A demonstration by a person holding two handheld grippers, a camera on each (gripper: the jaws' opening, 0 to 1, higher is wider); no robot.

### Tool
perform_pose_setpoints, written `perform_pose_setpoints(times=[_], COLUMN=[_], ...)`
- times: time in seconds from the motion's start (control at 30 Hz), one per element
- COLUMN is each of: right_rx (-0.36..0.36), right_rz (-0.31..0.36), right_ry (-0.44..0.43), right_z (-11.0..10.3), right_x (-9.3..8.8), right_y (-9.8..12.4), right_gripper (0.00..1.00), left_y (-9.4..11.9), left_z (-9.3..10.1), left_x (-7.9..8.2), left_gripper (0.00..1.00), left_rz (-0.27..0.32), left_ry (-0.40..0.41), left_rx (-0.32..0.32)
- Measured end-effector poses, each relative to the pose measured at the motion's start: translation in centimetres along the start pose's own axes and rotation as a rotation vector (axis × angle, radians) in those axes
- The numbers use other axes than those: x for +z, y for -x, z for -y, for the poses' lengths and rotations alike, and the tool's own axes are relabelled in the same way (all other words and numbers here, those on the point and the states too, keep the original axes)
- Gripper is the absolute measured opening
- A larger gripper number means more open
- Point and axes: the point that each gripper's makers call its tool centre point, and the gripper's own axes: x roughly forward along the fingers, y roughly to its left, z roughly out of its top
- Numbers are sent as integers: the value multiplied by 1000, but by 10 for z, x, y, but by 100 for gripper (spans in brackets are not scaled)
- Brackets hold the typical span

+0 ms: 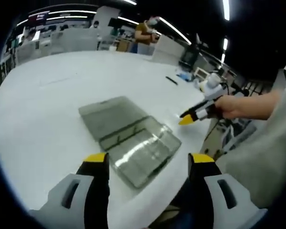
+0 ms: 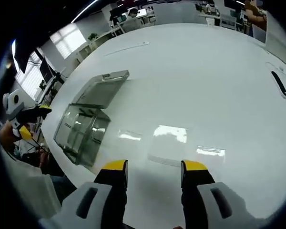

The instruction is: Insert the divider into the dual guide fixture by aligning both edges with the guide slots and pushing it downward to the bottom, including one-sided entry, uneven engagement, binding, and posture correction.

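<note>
In the left gripper view, the left gripper [image 1: 149, 161] rises from the bottom with its two yellow-tipped jaws spread wide apart and nothing between them, hovering over the near edge of a large white table [image 1: 43, 109]. Just beyond the jaws a clear plastic box [image 1: 143, 151] lies on the table, its open lid [image 1: 112, 117] lying flat on the table behind it; ribs or slots show faintly through its clear walls, but whether a divider sits inside cannot be told. To the right, off the table's edge, a hand [image 1: 236, 106] holds the right gripper [image 1: 193, 116], whose yellow tips look close together, pointing toward the box without touching it. Farther back on the table lies a small dark pen-like object [image 1: 171, 80], and at the far end a person [image 1: 145, 32] stands among desks under long ceiling lights. In the right gripper view, the right gripper [image 2: 154, 167] also rises from the bottom, jaws spread with a clear gap and empty, above bare tabletop [image 2: 195, 81] with bright reflections. The clear plastic box [image 2: 82, 133] sits to the left near the table's edge, its lid [image 2: 101, 89] stretched away from it. At the far left edge the left gripper [image 2: 26, 117] shows beside the table, apart from the box. A dark slim object [image 2: 278, 83] lies far to the right.
</note>
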Motion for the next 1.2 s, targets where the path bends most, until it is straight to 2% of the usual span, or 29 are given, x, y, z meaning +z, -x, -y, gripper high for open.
perform_pose_setpoints(times=[0.27, 0.53, 0.73, 1.0, 1.2], right_rx=[-14, -26, -34, -102, -162], right_rz=[6, -31, -51, -109, -155], right_ry=[0, 2, 9, 8, 48], right_z=[3, 8, 3, 6, 8], right_x=[6, 3, 4, 4, 2], right_y=[1, -5, -11, -14, -15], right_gripper=[41, 40, 40, 36, 33], left_y=[0, 0, 0, -2, -5], left_z=[-3, -4, -6, -8, -8], left_x=[-2, -1, -2, -3, -1], left_gripper=[64, 64, 64, 64, 64], left_rz=[-2, 5, 1, -9, -12], left_ry=[7, 16, 20, 21, 13], left_rx=[4, 9, 13, 9, 3])
